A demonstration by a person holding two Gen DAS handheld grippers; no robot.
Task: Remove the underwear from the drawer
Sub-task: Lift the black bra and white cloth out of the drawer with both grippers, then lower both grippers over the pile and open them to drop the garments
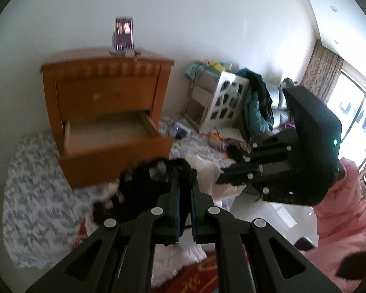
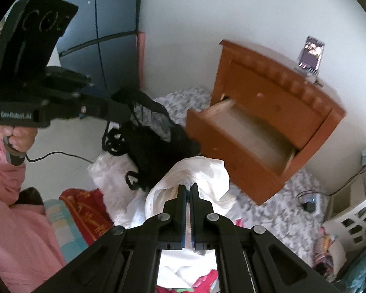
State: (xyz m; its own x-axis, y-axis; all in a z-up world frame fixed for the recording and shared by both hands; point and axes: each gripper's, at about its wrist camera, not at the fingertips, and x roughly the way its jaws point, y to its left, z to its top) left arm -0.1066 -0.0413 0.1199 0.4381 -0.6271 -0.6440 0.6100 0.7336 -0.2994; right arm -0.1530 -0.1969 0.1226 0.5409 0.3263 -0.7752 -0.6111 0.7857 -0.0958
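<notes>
The right gripper (image 2: 188,190) is clamped on white underwear (image 2: 202,173), which bunches around its fingertips above a red cloth (image 2: 85,210). Just to its left, the left gripper (image 1: 184,183) is clenched on black lace underwear (image 2: 153,146) that dangles with its straps over the white piece. Both garments are outside the drawer (image 1: 114,144), which stands pulled open and bare inside, behind them. On the orange nightstand (image 1: 105,92) a phone (image 1: 124,33) stands upright; a white basket (image 1: 227,100) sits farther right.

White lettering "GenRobot.AI" stands on the left gripper (image 2: 120,116) body's side.
</notes>
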